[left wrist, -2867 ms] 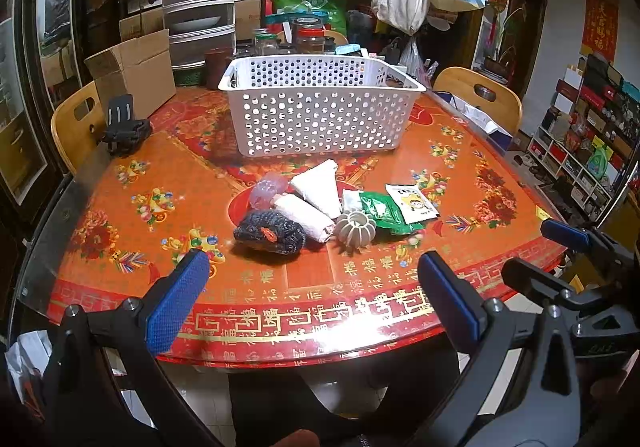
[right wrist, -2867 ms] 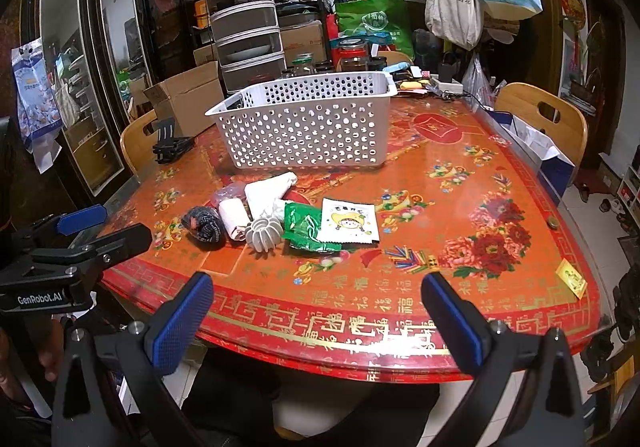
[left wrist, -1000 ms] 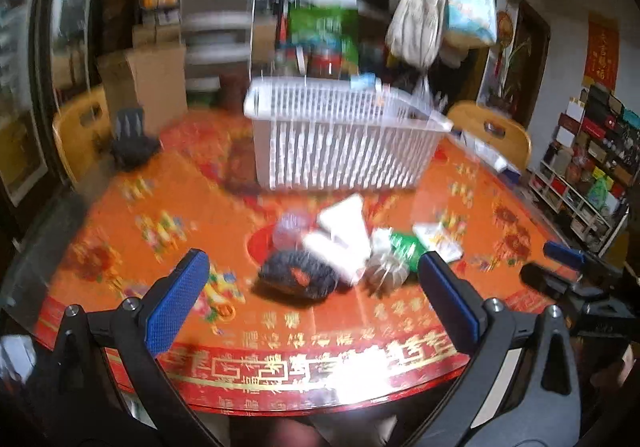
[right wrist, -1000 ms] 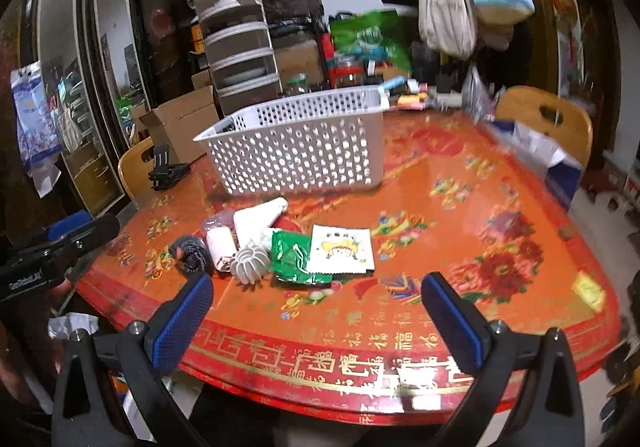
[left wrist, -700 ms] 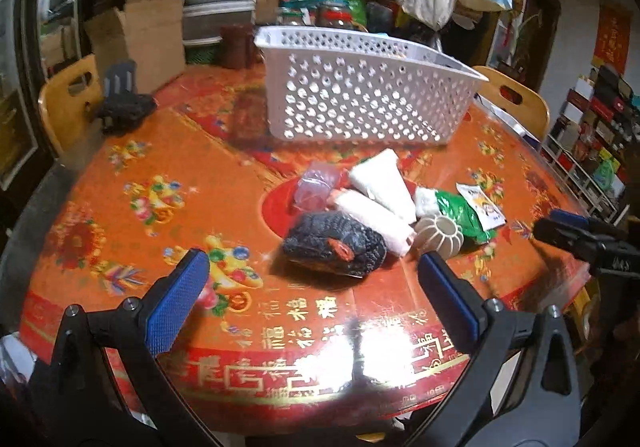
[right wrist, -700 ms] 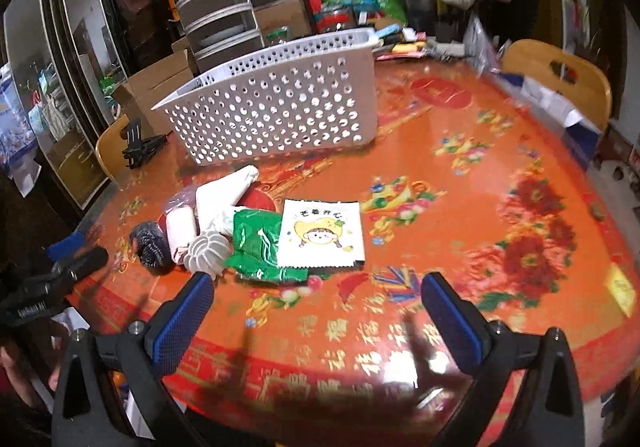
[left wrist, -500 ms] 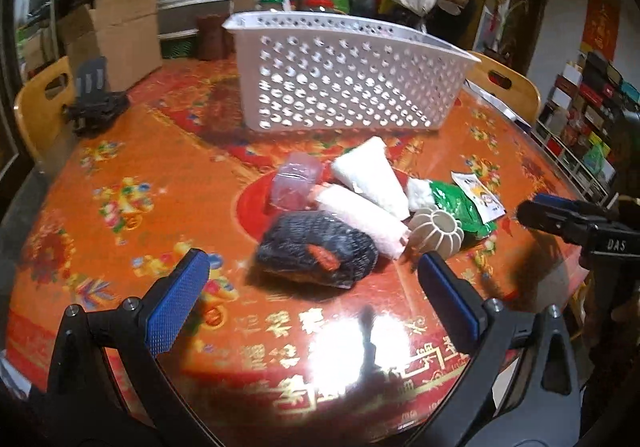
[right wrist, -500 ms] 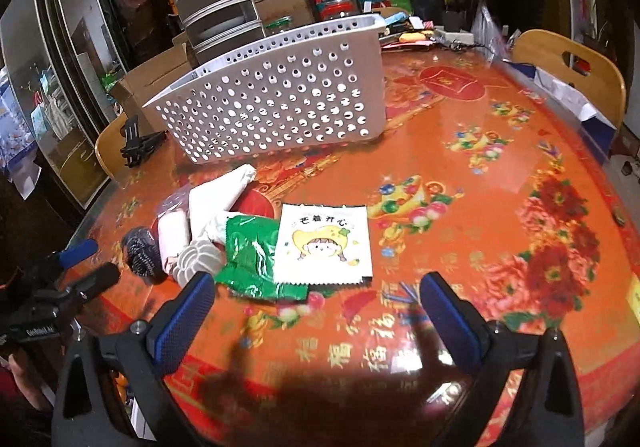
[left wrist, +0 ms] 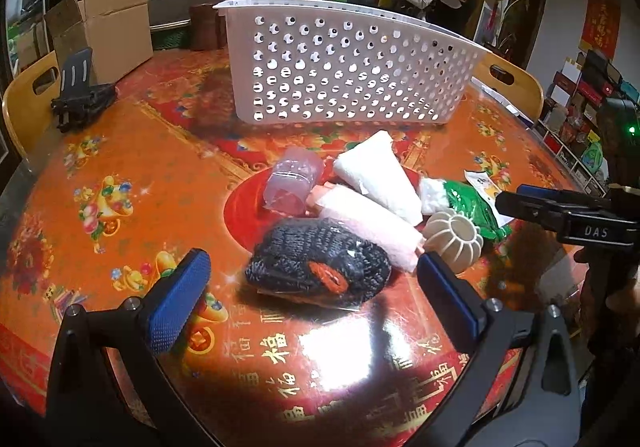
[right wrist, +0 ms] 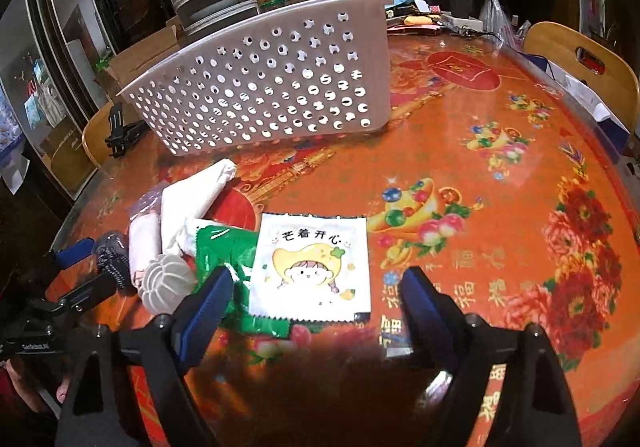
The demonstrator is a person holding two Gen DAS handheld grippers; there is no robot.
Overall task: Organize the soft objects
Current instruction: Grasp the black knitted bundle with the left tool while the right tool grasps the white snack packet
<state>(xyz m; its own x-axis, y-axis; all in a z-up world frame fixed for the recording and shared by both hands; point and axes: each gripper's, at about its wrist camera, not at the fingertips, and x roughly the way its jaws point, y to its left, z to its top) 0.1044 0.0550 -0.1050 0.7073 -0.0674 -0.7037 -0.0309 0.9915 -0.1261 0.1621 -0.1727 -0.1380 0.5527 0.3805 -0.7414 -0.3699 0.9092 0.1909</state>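
My left gripper (left wrist: 310, 287) has its jaws spread wide and empty, the dark knit bundle (left wrist: 318, 262) lying between them on the worktop (left wrist: 120, 167). My right gripper (right wrist: 316, 289) is equally wide and empty, the white packet (right wrist: 310, 267) between its jaws. The basket (left wrist: 344, 67) stands beyond both.

Sharp fisheye views, overhead glare on the glossy tabletop (left wrist: 340, 351), dark corners.

A white perforated basket (left wrist: 344, 63) stands on the orange-red floral tablecloth (left wrist: 120, 175) beside a green packet (right wrist: 228, 247).
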